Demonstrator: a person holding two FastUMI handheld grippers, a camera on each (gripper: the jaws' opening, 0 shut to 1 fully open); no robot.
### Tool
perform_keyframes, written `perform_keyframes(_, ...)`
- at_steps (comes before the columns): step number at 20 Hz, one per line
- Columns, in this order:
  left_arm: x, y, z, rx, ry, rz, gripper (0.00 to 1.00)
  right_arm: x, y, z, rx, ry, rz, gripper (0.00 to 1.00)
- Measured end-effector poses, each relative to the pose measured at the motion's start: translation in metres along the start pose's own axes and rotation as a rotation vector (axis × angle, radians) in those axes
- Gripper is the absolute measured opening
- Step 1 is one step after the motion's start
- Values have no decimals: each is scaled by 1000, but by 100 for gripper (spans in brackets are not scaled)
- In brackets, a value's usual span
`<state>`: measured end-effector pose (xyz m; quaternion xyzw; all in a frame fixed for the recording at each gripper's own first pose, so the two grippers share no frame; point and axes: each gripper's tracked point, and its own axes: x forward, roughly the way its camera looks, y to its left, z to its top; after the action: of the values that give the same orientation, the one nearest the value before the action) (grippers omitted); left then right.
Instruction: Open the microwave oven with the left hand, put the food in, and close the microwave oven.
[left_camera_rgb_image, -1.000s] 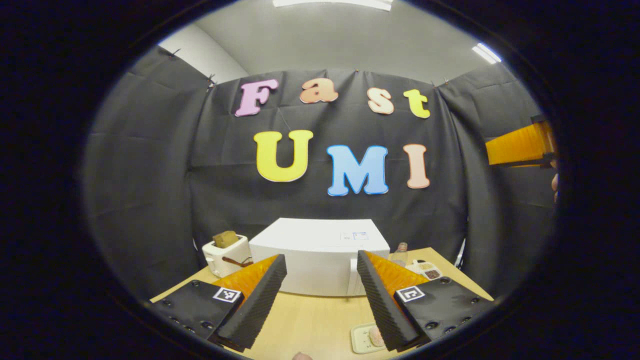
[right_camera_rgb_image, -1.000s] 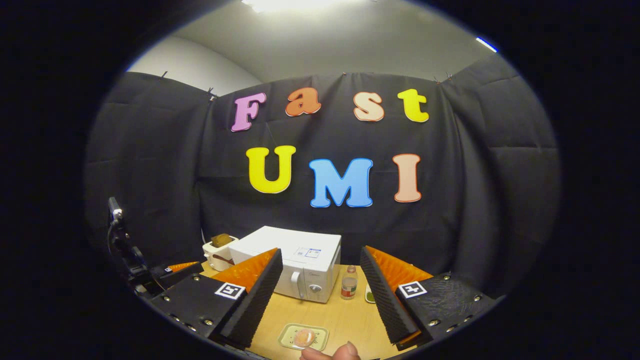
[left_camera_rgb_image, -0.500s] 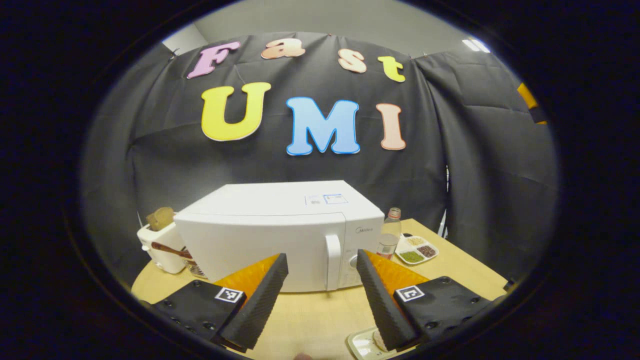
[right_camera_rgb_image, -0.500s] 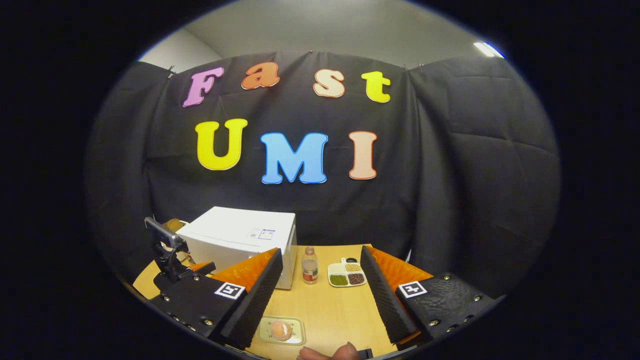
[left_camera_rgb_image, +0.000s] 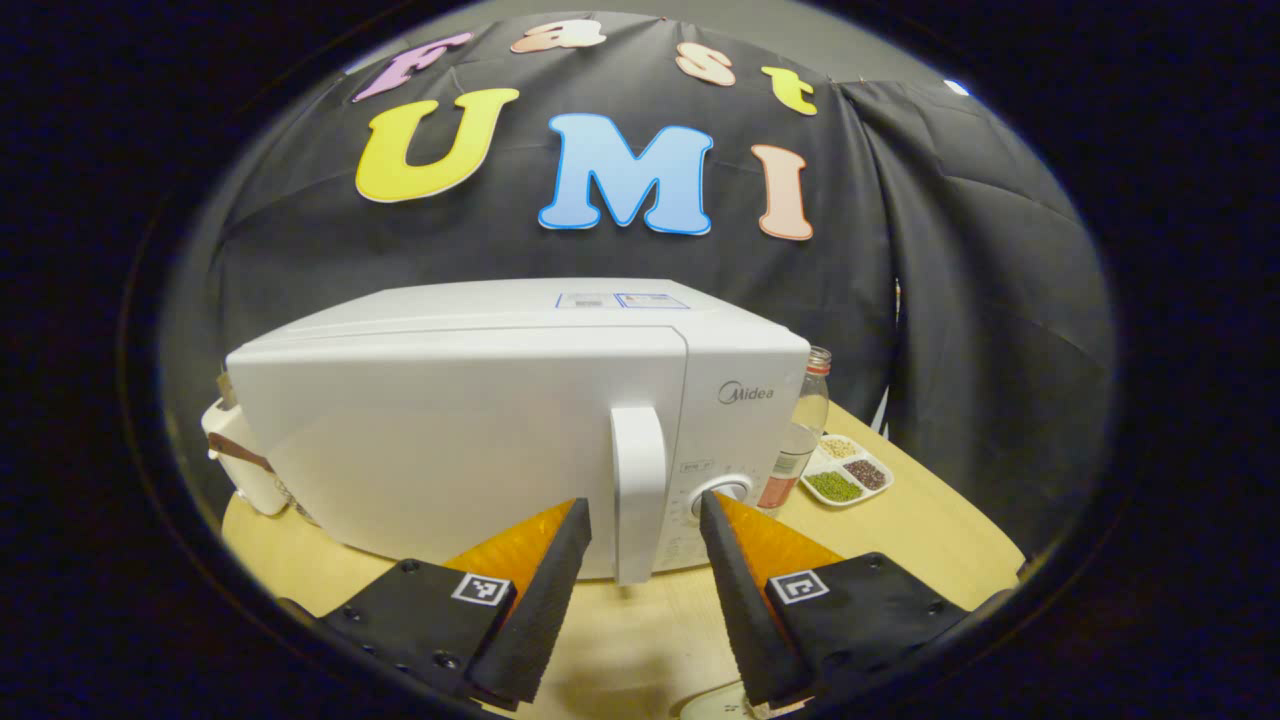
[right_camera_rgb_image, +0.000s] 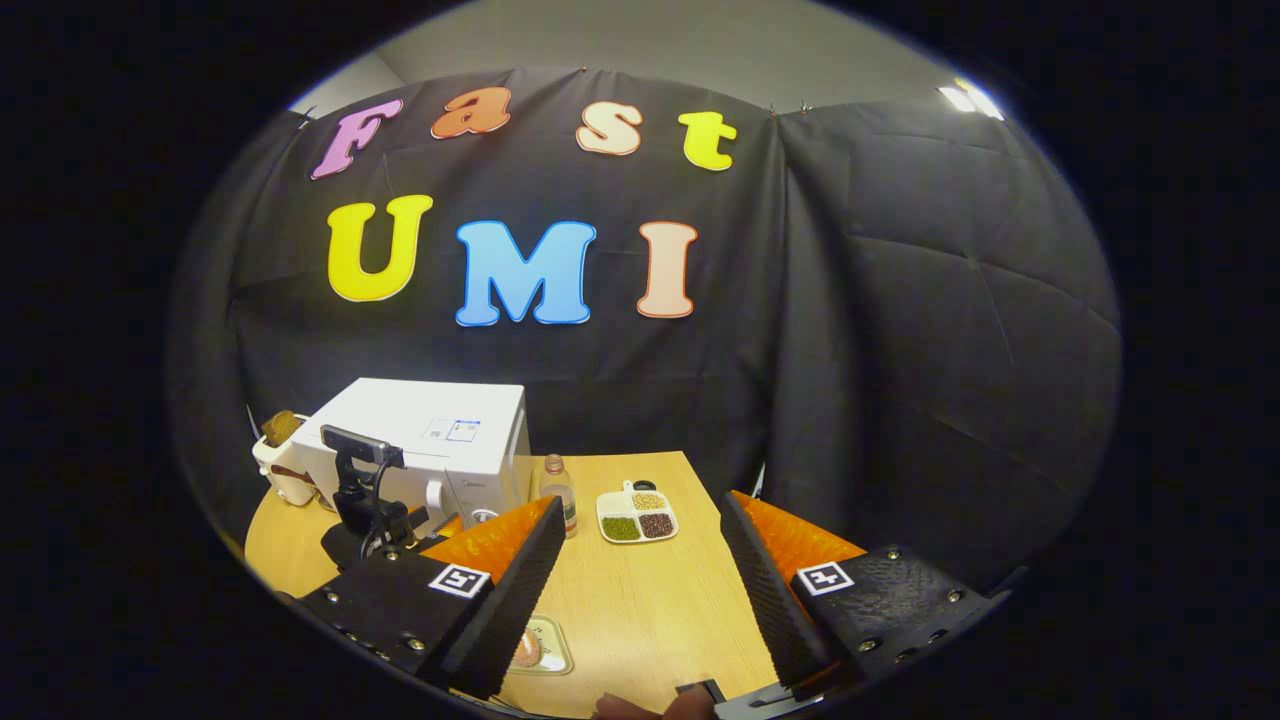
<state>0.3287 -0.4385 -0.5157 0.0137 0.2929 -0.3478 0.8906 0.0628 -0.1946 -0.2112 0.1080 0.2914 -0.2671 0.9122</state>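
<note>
Left tool (left_camera_rgb_image: 645, 515) wide, fingers straddling the microwave (left_camera_rgb_image: 500, 420) door handle (left_camera_rgb_image: 638, 490) (lined up for a pull, not gripping). Door shut. Right tool (right_camera_rgb_image: 640, 545) wide, waiting over the food (right_camera_rgb_image: 527, 650) on the bench (right_camera_rgb_image: 640, 600).

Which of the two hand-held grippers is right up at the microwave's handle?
The left hand-held gripper: its open fingers flank the microwave handle. The right one hangs farther back.

Black cloth (right_camera_rgb_image: 900, 330) walls the booth on all sides, hanging in creased panels. Above it runs a plain grey ceiling (right_camera_rgb_image: 640, 40) with a bright strip light (right_camera_rgb_image: 968, 98) at the right. Below stands a pale wooden table (right_camera_rgb_image: 650, 600).
</note>
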Motion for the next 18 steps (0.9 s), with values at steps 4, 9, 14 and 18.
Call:
perform_keyframes(4,23,10,-7,35,-3,63,51,-4,-4,-18,18,47,-4,96)
perform_keyframes(9,15,9,-9,71,-52,54,29,-20,-8,-22,60,47,30,96)
perform_keyframes(14,15,7,-12,37,-6,-9,21,-49,-12,-4,87,-30,114,96)
perform_keyframes(18,14,7,-11,24,44,22,12,-62,-30,0,87,-55,155,96)
